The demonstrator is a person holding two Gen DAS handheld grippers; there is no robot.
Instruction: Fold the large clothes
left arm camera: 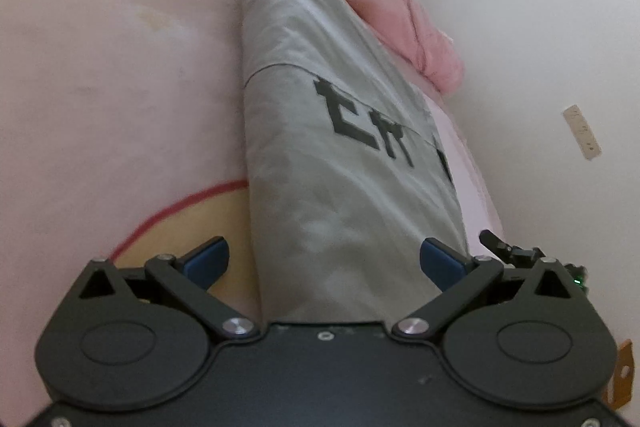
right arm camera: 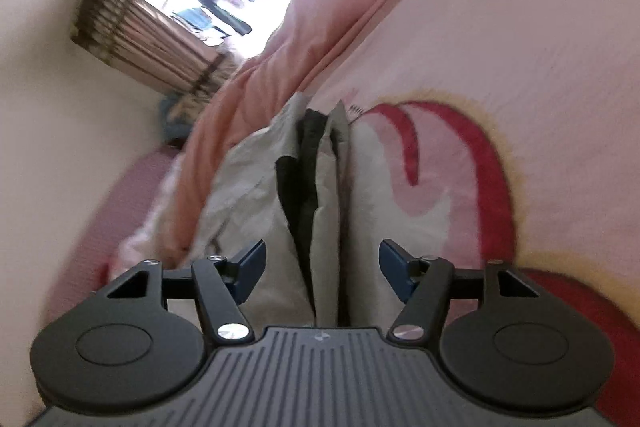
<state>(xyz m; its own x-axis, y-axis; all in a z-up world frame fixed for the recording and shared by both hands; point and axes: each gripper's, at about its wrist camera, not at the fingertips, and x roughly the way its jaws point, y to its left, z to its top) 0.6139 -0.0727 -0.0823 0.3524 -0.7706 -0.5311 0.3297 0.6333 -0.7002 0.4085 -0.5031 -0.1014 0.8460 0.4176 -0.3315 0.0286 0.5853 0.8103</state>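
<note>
Across the middle of the left wrist view, a grey garment (left arm camera: 340, 147) is laid on a pink blanket (left arm camera: 100, 47), its long axis running from the lower centre up to the upper centre of the frame. Black block letters are printed on it; only fragments resembling "tn" can be read. The left gripper (left arm camera: 324, 263) is spread wide around the cloth. In the right wrist view, the right gripper (right arm camera: 322, 267) is likewise spread, with folded grey cloth between its fingers.

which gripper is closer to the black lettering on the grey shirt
Left, as far as these views show. The left gripper straddles the grey shirt just below the black lettering. The right gripper straddles a bunched part of the shirt; no readable lettering shows there.
</note>
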